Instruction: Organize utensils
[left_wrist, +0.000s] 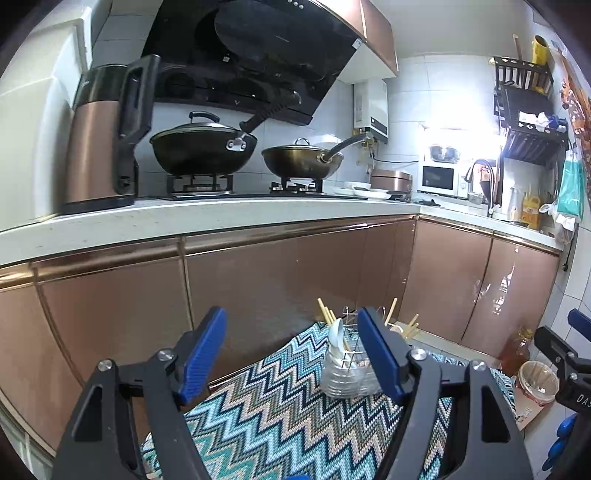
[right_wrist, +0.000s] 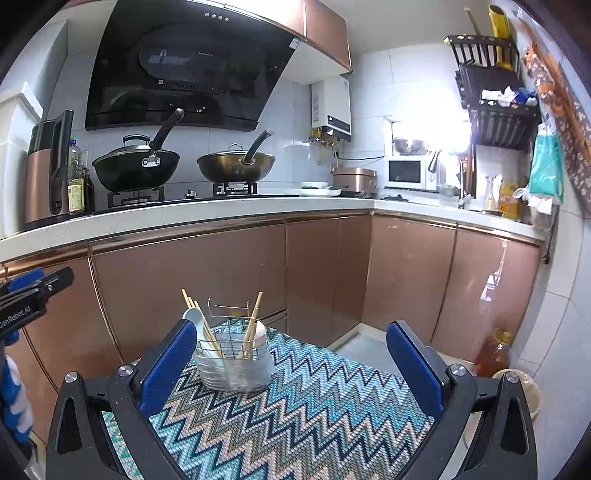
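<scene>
A ribbed clear plastic utensil holder with a wire insert stands on the zigzag-knit cloth, holding wooden chopsticks and a white spoon. The left gripper and right gripper both gape, empty, their blue textured pads apart.

Left hand-held gripper gapes empty over zigzag cloth; utensil holder stands beyond.

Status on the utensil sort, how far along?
Looks finished or nearly so. Done: chopsticks and white spoon stand in the clear holder on the zigzag cloth. In hand: nothing; left gripper and right gripper are both open and empty. Left: no loose utensils visible on the cloth.
</scene>
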